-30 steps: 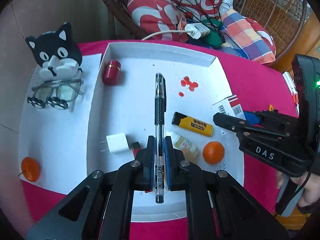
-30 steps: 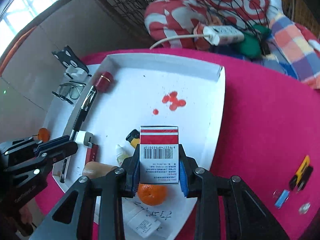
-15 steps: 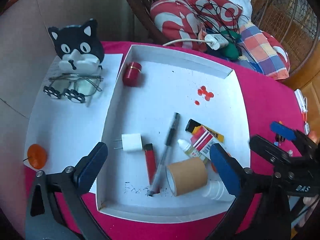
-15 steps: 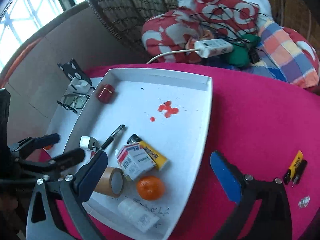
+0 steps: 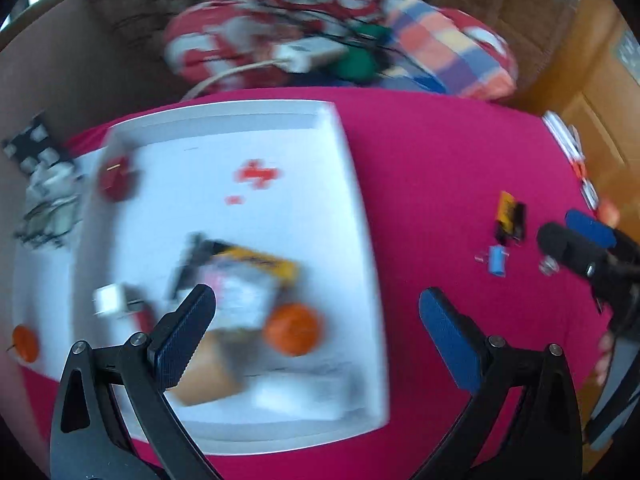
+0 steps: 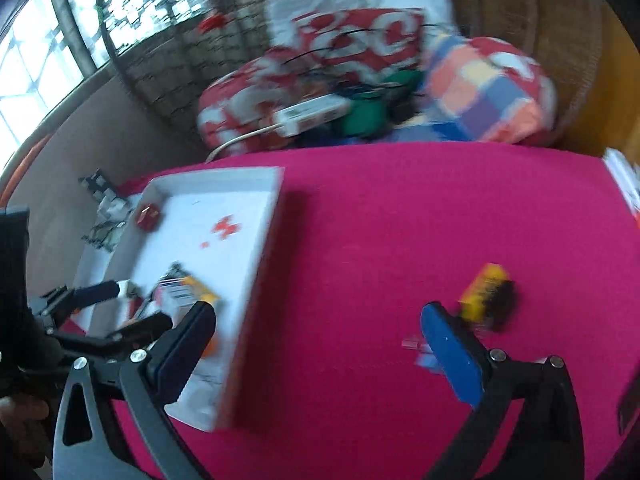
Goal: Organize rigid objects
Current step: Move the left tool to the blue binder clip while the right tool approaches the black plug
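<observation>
My left gripper (image 5: 316, 308) stands wide open with nothing between its pads, above the right half of the white tray (image 5: 360, 240). In the blurred tray lie an orange (image 5: 294, 330), a red-and-white box (image 5: 240, 296), a yellow lighter (image 5: 264, 262), a pen (image 5: 186, 264), a tape roll (image 5: 208, 372), a white charger (image 5: 110, 298) and a red cylinder (image 5: 116, 178). My right gripper (image 6: 316, 316) is also wide open and holds nothing, over the red cloth right of the tray (image 6: 260, 240). A yellow-and-black item (image 6: 486, 294) lies just beyond its right finger.
A small blue piece (image 5: 497, 260) and clear bits lie on the cloth near the yellow-and-black item (image 5: 508, 216). A cat-shaped stand with glasses (image 5: 44, 184) and a second orange (image 5: 25, 344) sit left of the tray. Cushions and a power strip (image 5: 308, 54) fill the wicker chair behind.
Both grippers opened: the left let go of the pen, the right of the red-and-white box, and both now lie in the tray. Both grippers have since swung right, toward the cloth.
</observation>
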